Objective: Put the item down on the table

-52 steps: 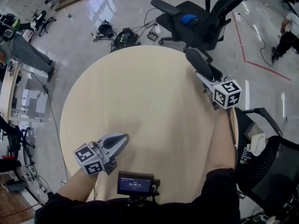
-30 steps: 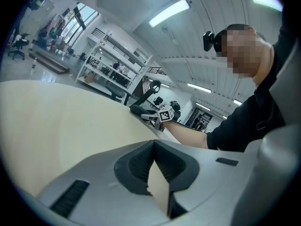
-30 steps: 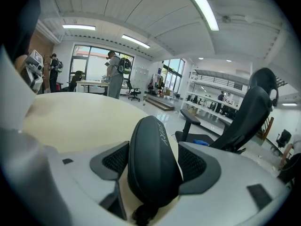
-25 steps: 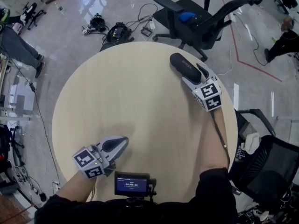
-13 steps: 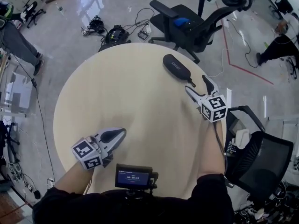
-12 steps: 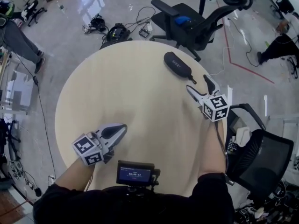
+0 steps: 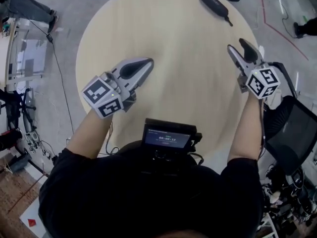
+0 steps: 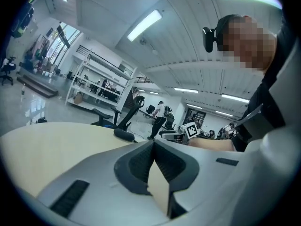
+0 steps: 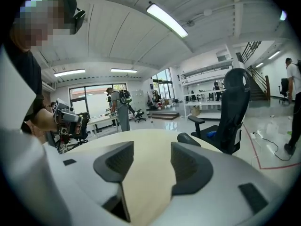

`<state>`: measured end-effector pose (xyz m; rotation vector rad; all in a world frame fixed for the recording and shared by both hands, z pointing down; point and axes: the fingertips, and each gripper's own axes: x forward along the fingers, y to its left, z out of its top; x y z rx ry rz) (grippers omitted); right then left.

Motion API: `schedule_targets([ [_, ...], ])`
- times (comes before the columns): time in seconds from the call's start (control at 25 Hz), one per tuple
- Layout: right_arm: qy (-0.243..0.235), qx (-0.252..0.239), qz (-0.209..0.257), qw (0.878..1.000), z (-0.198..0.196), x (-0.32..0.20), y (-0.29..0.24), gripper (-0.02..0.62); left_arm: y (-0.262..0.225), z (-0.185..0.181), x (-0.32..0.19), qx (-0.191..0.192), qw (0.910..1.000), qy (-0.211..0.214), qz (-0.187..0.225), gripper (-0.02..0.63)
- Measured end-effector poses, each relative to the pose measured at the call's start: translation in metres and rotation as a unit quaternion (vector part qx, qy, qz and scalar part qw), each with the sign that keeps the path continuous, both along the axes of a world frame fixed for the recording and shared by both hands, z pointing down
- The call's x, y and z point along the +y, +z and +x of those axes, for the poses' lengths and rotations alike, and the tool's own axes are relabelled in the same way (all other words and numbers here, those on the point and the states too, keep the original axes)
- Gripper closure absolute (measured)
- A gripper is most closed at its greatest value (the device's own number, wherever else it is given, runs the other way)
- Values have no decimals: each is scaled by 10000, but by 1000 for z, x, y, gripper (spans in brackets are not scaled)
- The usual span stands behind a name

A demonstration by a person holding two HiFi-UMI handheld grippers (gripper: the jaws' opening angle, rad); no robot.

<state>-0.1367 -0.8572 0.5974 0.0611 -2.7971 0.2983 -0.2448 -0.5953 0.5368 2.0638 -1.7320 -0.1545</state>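
The item, a long black case (image 7: 214,2), lies flat at the far right of the round beige table (image 7: 173,43). It also shows as a dark lump ahead in the right gripper view (image 9: 188,139) and far off in the left gripper view (image 8: 123,134). My right gripper (image 7: 238,45) hovers over the table's right edge, well short of the case. Its jaws (image 9: 151,149) stand apart and are closing, with nothing between them. My left gripper (image 7: 147,62) is over the near left of the table, jaws shut and empty (image 8: 153,142).
A black mesh chair (image 7: 292,133) stands close by the table's right side, under my right arm. A small screen device (image 7: 168,139) sits at my chest. Another black office chair (image 9: 235,107) stands beyond the table's far edge. People walk in the background hall.
The right gripper let go of the black case and drew back toward me; the case stays lying on the table. The head camera has tipped down, so the table sits higher in view.
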Motion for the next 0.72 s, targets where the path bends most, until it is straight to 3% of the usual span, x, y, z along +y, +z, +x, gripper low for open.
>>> schedule_targets([
  [0.24, 356, -257, -201, 9988, 46, 41, -26, 579, -23, 11, 37, -111, 9999, -18, 103, 604],
  [0.72, 924, -729, -791, 9899, 97, 186, -100, 591, -84, -16, 174, 35, 9974, -57, 713, 604],
])
